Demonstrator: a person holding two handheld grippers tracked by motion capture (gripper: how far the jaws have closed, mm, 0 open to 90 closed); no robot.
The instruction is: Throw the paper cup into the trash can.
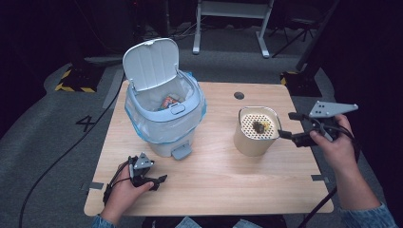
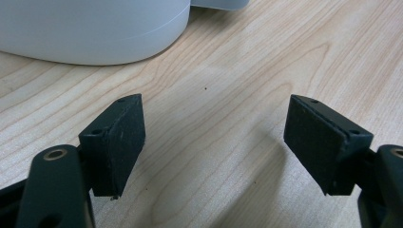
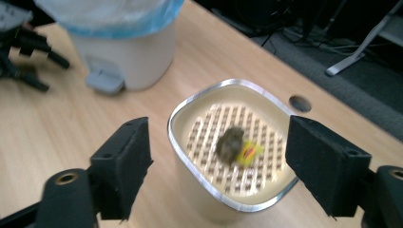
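The cream, steel-rimmed canister with a perforated strainer insert, food scraps on its grid, stands right of the open, bag-lined white pedal bin, right gripper fingers spread beside it, seemingly to grasp it, left gripper fingers apart, idle on the desk before the bin.

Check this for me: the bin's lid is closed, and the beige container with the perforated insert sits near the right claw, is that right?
Not quite. The bin's lid is open, tipped up and back, so the bag-lined inside of the bin shows in the high view. The rest holds: the beige container with its perforated insert sits just in front of the right claw.
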